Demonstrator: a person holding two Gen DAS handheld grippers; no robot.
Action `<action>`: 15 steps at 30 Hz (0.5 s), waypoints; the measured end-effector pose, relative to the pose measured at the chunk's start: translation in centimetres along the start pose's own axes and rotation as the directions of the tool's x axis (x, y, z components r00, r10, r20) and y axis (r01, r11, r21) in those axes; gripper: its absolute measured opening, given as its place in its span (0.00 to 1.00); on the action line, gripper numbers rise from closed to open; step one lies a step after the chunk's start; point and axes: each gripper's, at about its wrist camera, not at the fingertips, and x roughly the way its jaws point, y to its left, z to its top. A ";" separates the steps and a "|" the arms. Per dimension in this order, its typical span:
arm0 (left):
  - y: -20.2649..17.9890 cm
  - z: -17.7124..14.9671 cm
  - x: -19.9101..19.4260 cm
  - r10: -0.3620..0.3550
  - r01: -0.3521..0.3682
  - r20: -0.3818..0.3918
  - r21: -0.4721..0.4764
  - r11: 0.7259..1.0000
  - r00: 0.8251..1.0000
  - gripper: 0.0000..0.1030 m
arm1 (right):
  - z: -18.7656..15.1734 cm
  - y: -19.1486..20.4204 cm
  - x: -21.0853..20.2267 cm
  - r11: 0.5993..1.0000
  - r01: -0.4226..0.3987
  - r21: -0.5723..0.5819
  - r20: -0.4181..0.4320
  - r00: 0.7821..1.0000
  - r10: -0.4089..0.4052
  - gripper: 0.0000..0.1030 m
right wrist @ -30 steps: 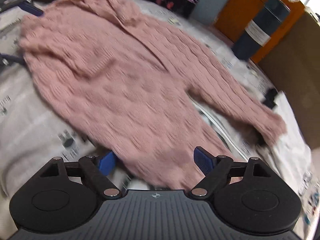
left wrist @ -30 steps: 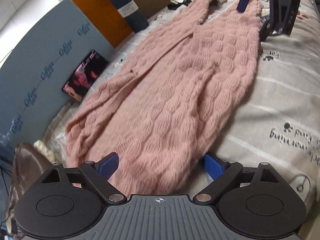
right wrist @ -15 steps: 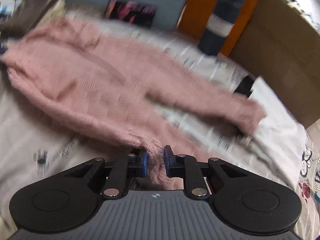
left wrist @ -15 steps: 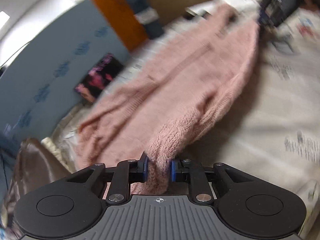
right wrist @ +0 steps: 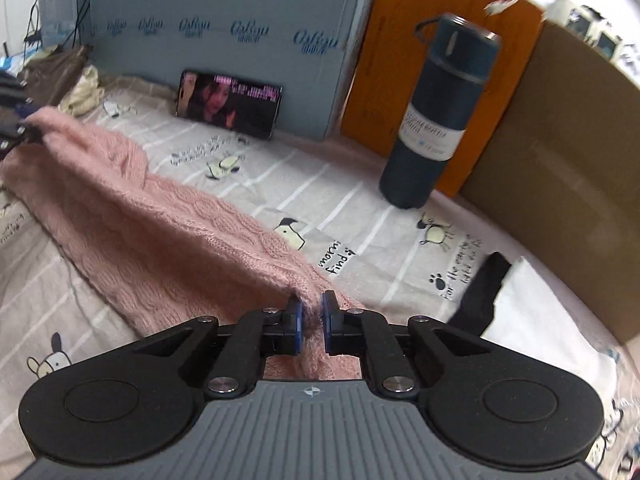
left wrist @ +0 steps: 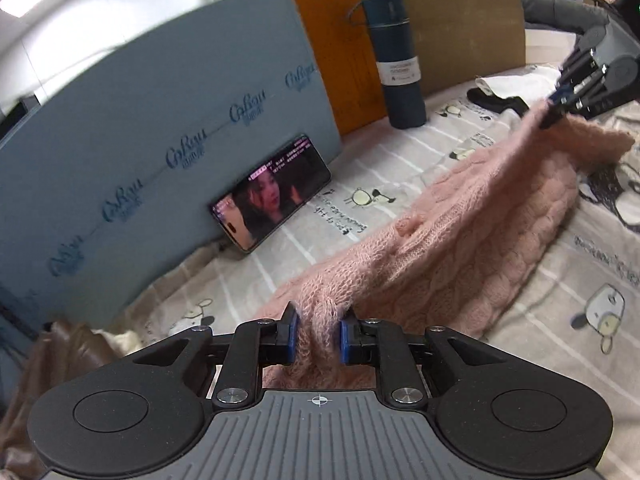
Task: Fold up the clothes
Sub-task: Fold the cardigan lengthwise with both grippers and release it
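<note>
From the left wrist, the board point(left wrist: 152, 128) stands at ten o'clock with the phone point(left wrist: 272, 196) leaning on it, the flask point(left wrist: 396, 60) at one. The left gripper point(left wrist: 316, 338) is clamped on a bunched edge of the sweater point(left wrist: 480, 236), which runs across the sheet point(left wrist: 400, 168) toward two o'clock, where the right gripper point(left wrist: 554, 108) pinches its far end. From the right wrist, the sweater lies from nine o'clock down to six, the phone at eleven, the flask at one, a white cloth point(right wrist: 532, 320) at four. The right gripper's pads point(right wrist: 295, 320) are closed on knit.
</note>
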 end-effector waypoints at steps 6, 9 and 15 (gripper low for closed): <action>1.0 0.9 2.9 -0.012 0.012 -0.012 -0.058 0.998 1.000 0.38 | 0.7 -1.5 2.3 0.999 0.027 0.024 -0.044 0.999 -0.026 0.35; 1.2 1.3 3.6 -0.040 0.042 0.021 -0.104 0.994 0.999 0.56 | 0.5 -2.4 2.8 0.998 0.038 0.047 -0.050 0.998 -0.035 0.41; 2.6 1.8 5.4 -0.101 0.107 0.043 -0.166 0.980 0.994 0.62 | -1.0 -4.6 2.0 0.992 0.064 0.107 -0.067 0.996 -0.057 0.48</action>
